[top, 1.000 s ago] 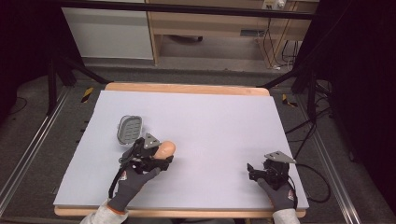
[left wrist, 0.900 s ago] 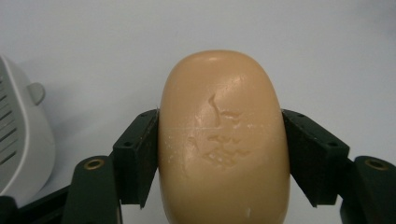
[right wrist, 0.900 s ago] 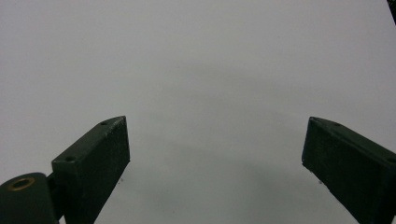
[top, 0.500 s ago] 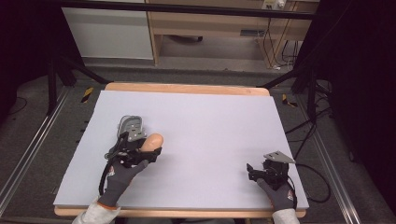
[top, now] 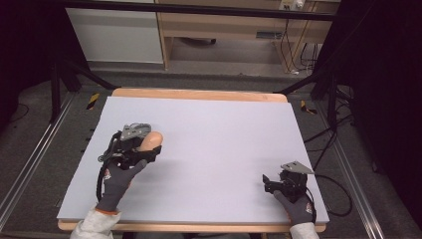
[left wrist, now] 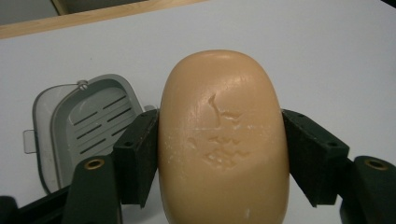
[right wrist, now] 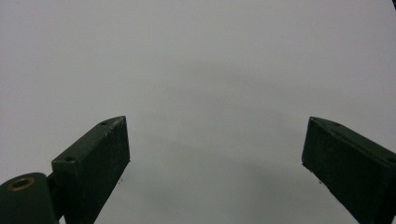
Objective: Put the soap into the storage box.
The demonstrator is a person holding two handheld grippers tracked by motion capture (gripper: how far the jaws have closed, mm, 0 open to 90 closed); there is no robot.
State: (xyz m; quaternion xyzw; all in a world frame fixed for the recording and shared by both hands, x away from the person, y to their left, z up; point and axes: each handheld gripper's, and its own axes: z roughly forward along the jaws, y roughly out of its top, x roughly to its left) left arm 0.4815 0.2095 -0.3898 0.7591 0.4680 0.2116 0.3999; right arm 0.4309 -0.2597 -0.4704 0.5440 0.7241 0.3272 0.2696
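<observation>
At the left of the high view, your left gripper (top: 142, 149) fingers clamp the soap (left wrist: 223, 140); centre it over the grey dish (left wrist: 88, 123) before letting go. Right gripper (top: 271, 183) fingers sit wide, holding nothing.

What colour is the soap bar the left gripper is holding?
The soap bar is a plain peach-tan with a faint stamped mark; the left gripper view shows it best.

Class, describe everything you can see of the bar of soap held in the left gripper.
The bar of soap is a smooth, peach-coloured oval with rounded edges, waxy-looking, with scuffed, dented marks near the middle of its face. The left gripper clamps it by its long sides, one black jaw pressed against each side. In the high view it sits at the table's left, beside the grey slotted soap dish, not in it.
</observation>
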